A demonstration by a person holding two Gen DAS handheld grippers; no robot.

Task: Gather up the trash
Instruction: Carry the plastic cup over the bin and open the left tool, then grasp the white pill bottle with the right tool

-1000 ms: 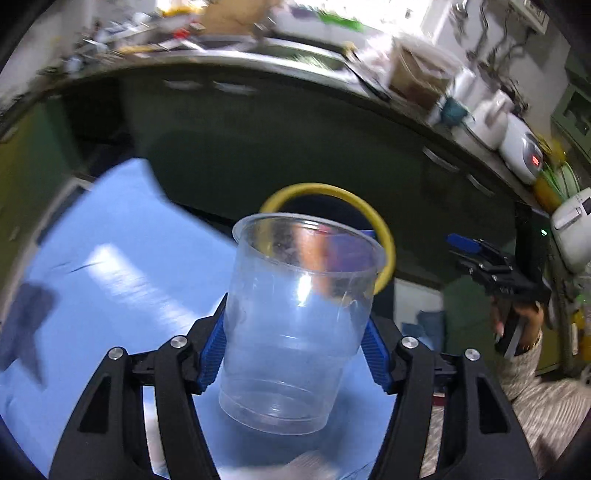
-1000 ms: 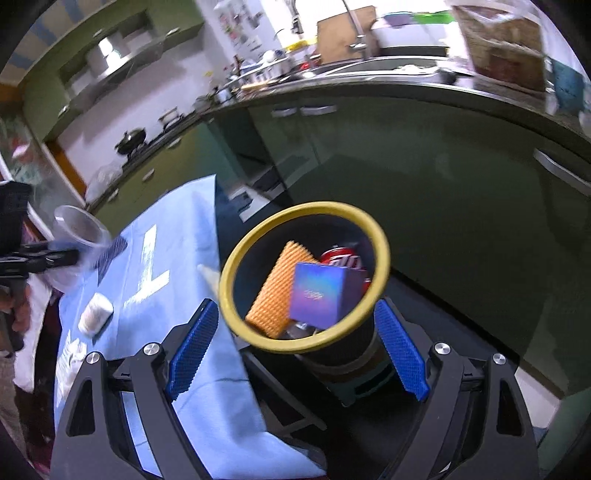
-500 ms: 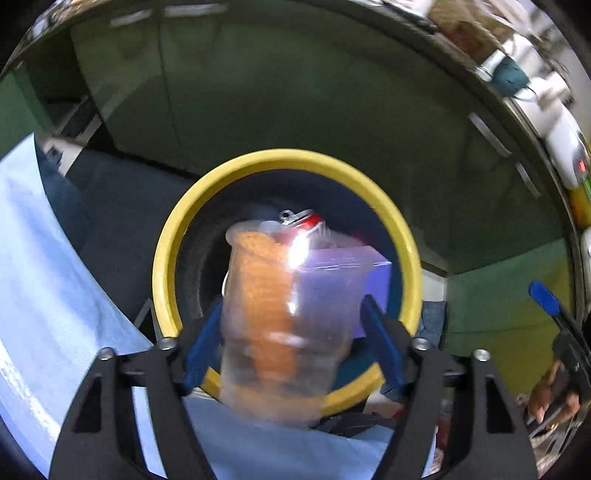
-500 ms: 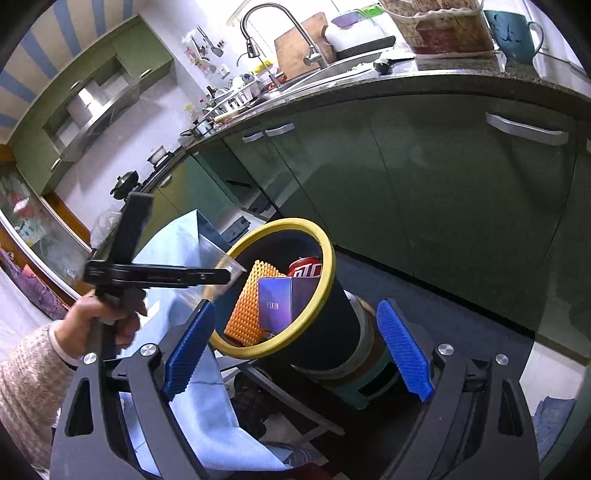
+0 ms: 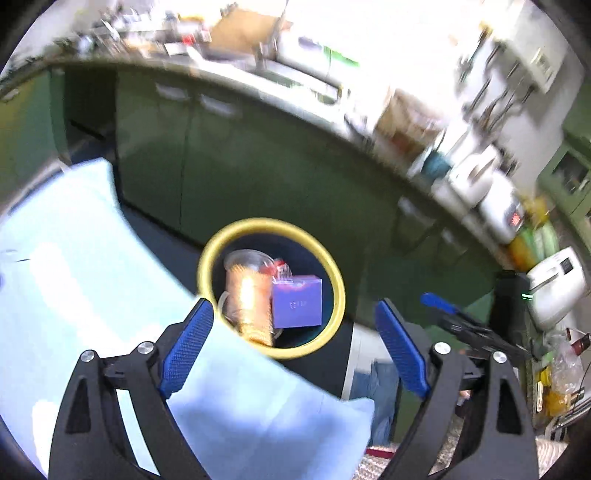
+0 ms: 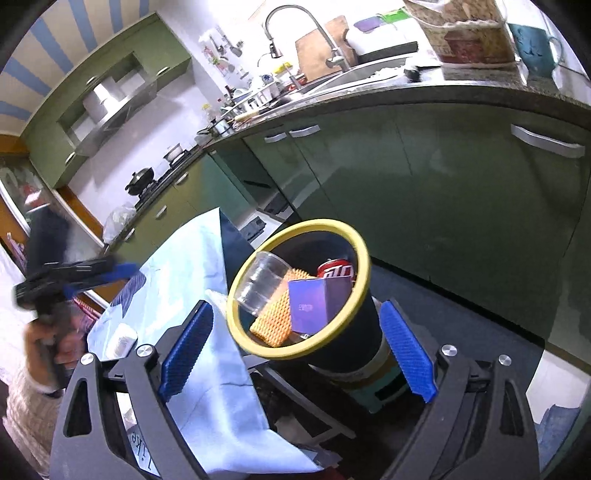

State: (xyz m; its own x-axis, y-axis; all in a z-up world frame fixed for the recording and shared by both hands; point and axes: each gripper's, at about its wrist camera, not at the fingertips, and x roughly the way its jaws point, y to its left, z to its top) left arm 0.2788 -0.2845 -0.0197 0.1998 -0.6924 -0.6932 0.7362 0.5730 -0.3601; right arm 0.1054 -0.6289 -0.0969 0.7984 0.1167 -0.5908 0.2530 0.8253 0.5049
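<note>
**Blown-out window, smeared left view, sharp right view**

The left wrist view is motion-blurred: the worktop clutter streaks into soft bands, and the backlight behind it burns to plain white. A glare spot sits on the orange mesh inside the bin, perhaps a reflection from overhead. The right wrist view is crisp, evenly lit by daylight around the tap, though the left gripper smears at its left edge. Both pictures bow strongly and darken to black at the corners. The green cabinet doors lie dim.
</note>
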